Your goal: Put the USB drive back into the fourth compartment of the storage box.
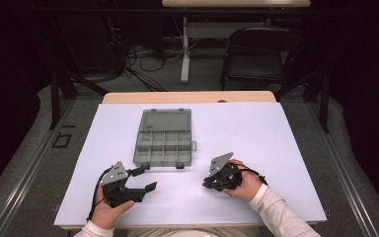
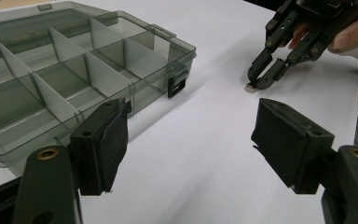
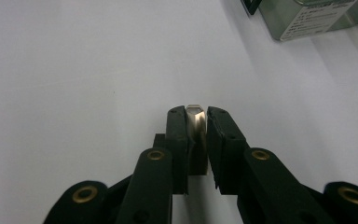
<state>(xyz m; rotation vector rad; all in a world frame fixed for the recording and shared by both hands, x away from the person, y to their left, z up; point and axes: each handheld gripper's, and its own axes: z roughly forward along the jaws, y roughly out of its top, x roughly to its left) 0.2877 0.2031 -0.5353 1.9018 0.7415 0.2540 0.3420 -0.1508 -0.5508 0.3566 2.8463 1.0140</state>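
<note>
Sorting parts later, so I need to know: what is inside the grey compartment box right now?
The open compartment box shows bare dividers and bare floors in the cells that face the cameras. The left gripper's near jaw covers part of the front row, so those corners cannot be checked.

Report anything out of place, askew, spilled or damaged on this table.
Nothing stands out. The compartment box sits open and square on the white mat, its compartments apparently empty. The right gripper pinches a small metal nut; the left gripper is open, holding nothing.
</note>
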